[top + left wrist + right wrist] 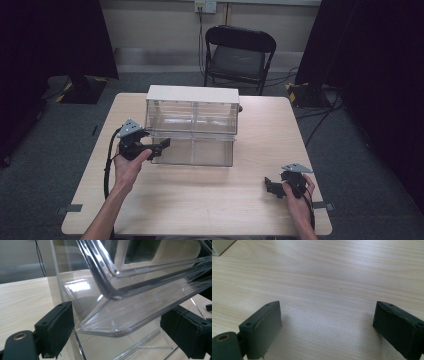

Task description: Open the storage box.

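Your left hand-held gripper [163,145] sits at the left front corner of the clear box [192,125]. Its jaws are wide apart, one on each side of the clear drawer [130,315] that sticks out at the bottom. They do not squeeze it. The clear box stands in the middle of the counter [200,195], toward the back. Your right hand-held gripper [270,186] rests low near the front right edge of the counter, well apart from the box. Its jaws are wide apart too, with bare wood between them.

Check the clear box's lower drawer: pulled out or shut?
Pulled out. The lower drawer juts forward of the clear box front in the high view; the left gripper sits open at its corner.
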Available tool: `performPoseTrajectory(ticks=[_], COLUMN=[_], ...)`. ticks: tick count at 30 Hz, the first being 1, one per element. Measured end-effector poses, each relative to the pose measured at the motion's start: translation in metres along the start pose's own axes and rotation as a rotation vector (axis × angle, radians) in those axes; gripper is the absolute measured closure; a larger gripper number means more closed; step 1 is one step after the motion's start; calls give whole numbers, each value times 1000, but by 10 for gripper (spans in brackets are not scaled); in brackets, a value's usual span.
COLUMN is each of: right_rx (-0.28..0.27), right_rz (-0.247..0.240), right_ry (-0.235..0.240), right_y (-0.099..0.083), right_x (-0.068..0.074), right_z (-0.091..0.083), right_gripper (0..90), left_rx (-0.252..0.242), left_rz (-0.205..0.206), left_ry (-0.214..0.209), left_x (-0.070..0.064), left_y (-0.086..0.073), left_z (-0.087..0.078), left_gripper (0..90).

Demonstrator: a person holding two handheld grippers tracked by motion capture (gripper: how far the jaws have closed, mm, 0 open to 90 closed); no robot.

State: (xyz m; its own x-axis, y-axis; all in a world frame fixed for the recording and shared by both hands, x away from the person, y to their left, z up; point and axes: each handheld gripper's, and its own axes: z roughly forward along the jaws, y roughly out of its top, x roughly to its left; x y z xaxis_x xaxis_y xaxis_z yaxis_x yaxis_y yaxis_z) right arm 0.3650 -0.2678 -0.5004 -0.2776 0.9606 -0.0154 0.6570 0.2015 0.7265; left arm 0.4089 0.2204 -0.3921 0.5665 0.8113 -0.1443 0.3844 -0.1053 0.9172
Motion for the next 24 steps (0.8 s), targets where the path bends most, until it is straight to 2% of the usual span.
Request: performPoseTrajectory(ticks=[15, 19, 24], right_rx=[0, 0, 0], right_rz=[0, 0, 0], right_ry=[0, 0, 0], right_y=[0, 0, 0], right_x=[0, 0, 0], right_z=[0, 0, 0], right_gripper=[76, 76, 76], left_rx=[3, 6, 3], left_rz=[-2, 15, 11], left_ry=[-2, -4, -2], left_x=[0, 2, 1], left_y=[0, 0, 0], left_z=[0, -1, -1], left_gripper=[121, 122, 124])
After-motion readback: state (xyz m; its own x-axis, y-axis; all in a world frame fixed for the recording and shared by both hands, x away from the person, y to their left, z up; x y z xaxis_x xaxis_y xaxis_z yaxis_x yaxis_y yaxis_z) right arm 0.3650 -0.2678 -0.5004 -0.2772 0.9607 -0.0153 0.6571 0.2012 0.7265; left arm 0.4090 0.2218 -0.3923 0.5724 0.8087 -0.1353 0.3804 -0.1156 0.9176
